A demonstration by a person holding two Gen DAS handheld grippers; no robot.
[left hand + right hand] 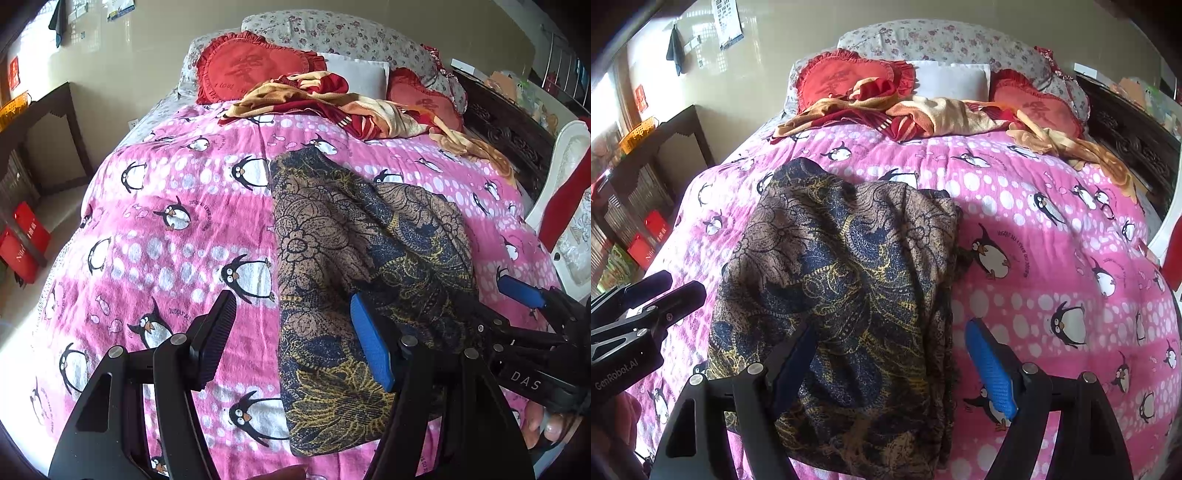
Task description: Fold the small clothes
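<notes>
The penguin bedspread point(177, 229) covers my bed. On it the folded patterned garment point(842, 288) lies flat near the foot. My left tool point(291, 339) and right tool point(894, 354) both hover released above its near edge, gripping nothing.

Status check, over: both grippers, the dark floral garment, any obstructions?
Left gripper open, right gripper open, neither gripping. Dark navy-and-tan floral garment lies folded on pink penguin quilt. Nothing blocking.
</notes>
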